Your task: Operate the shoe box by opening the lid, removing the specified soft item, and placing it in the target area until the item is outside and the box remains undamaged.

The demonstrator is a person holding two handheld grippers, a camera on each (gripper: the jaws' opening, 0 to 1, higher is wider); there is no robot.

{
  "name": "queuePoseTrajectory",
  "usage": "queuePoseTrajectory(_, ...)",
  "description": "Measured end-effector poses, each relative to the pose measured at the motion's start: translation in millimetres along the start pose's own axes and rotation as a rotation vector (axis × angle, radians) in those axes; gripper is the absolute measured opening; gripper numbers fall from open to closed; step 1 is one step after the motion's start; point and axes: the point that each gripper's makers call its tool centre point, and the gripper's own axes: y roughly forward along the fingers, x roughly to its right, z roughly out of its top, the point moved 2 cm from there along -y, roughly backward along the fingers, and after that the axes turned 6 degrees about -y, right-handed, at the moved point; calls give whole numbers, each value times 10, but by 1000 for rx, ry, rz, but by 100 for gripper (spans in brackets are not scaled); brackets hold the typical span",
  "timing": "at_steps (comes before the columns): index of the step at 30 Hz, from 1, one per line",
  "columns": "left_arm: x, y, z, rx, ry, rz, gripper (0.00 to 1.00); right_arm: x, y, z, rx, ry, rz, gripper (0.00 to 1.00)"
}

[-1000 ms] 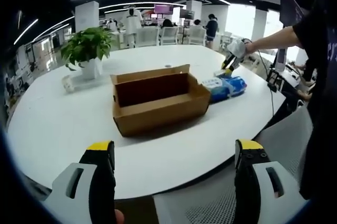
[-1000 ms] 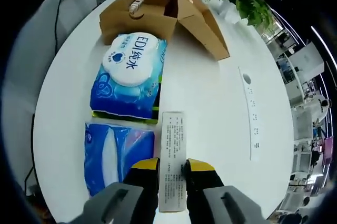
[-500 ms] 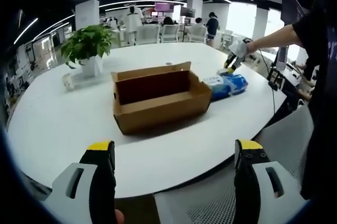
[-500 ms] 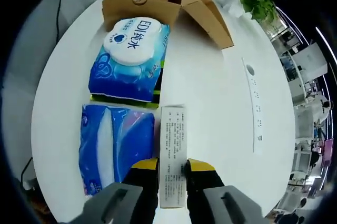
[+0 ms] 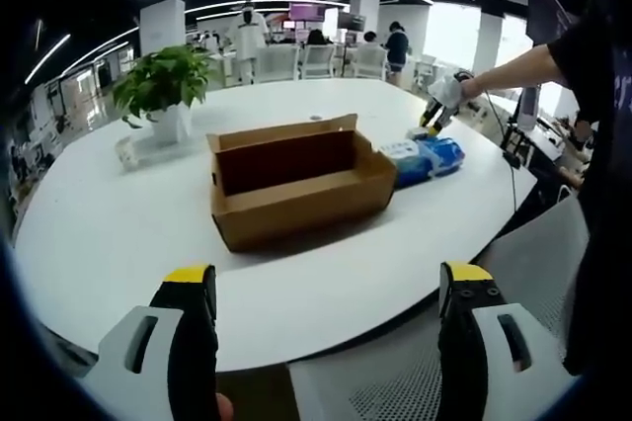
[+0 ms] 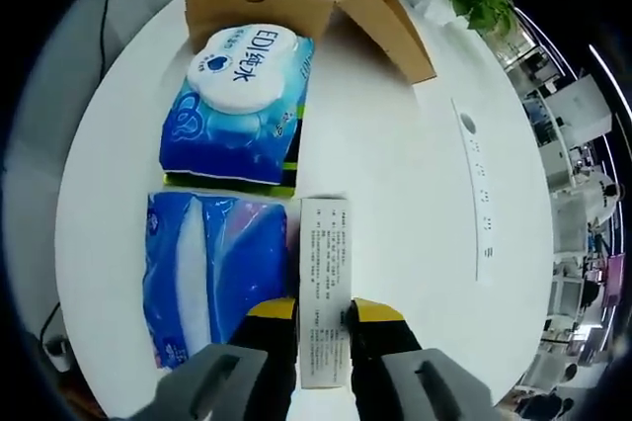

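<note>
Shoe box [image 5: 296, 179] open on the white table [image 5: 99, 233], lid folded back. Right gripper [image 6: 323, 314]: jaws clamped on the printed edge of a blue soft pack [image 6: 212, 278], which lies flat outside the box, just beyond the wipes pack [image 6: 237, 105] (that one touches the box end). Left gripper [image 5: 326, 288]: jaws wide apart, nothing between them, well short of the box. Judgement: release by parting jaws straight, no dragging toward the cardboard.

A round white table [image 5: 99, 233] carries an open cardboard box [image 5: 296, 184], two blue tissue packs [image 6: 237, 110] and a potted plant [image 5: 163, 95].
</note>
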Motion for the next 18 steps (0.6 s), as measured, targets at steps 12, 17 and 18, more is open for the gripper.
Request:
queuePoseTrajectory(12, 2, 8, 2, 0, -1, -3, 93, 50, 34, 6, -13, 13, -9, 17)
queuePoseTrajectory(17, 3, 7, -5, -3, 0, -4, 93, 66, 36, 0, -20, 17, -16, 18)
queuePoseTrajectory(18, 2, 7, -4, -2, 0, -4, 93, 65, 35, -2, -20, 17, -16, 18)
